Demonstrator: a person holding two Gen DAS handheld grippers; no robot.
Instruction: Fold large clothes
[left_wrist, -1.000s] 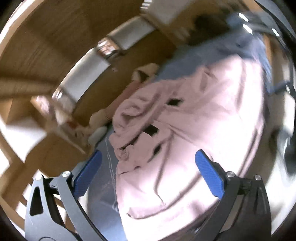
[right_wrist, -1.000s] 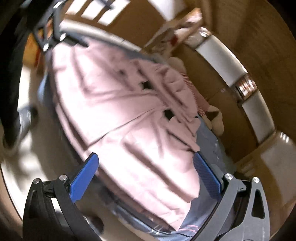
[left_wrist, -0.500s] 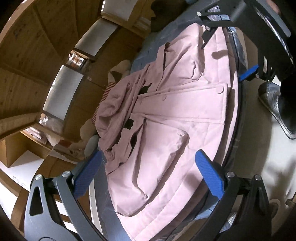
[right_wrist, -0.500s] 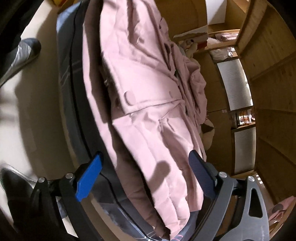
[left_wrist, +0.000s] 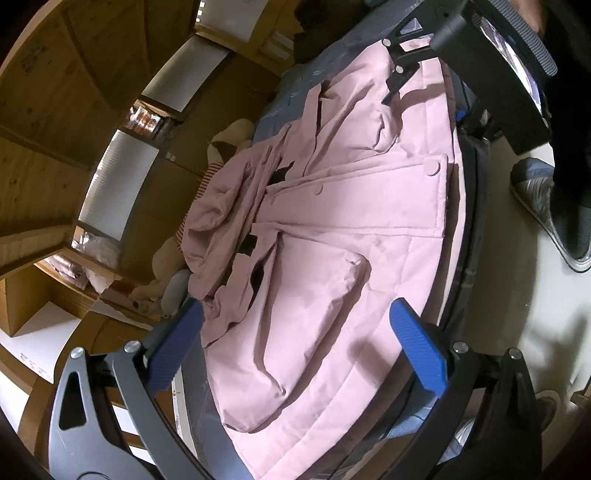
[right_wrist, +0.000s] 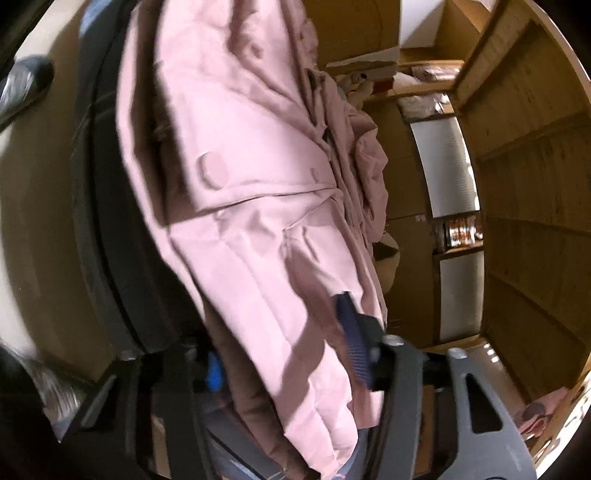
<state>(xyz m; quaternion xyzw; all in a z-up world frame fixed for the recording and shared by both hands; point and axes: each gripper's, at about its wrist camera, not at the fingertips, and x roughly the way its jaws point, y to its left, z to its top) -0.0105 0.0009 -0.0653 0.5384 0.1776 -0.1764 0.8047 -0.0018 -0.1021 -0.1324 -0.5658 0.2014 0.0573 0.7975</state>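
A large pink padded coat (left_wrist: 351, 221) lies spread front-up on a bed (left_wrist: 466, 206), its hem hanging over the near edge. My left gripper (left_wrist: 299, 343) hovers open above the coat's lower part, blue pads wide apart with nothing between them. In the right wrist view my right gripper (right_wrist: 284, 354) has its fingers drawn in around the coat (right_wrist: 240, 221) at its edge, and fabric partly covers the left pad. The left wrist view also shows the right gripper (left_wrist: 424, 99) at the coat's far end.
Wooden shelves and cupboards (left_wrist: 122, 177) run behind the bed, with a plush toy (left_wrist: 229, 140) against them. A person's shoe (left_wrist: 546, 206) stands on the pale floor beside the bed. The bed's dark edge (right_wrist: 107, 221) borders the floor.
The right gripper dropped to the coat's edge and its fingers narrowed around the fabric. The left gripper swung to look down over the coat and stayed open.
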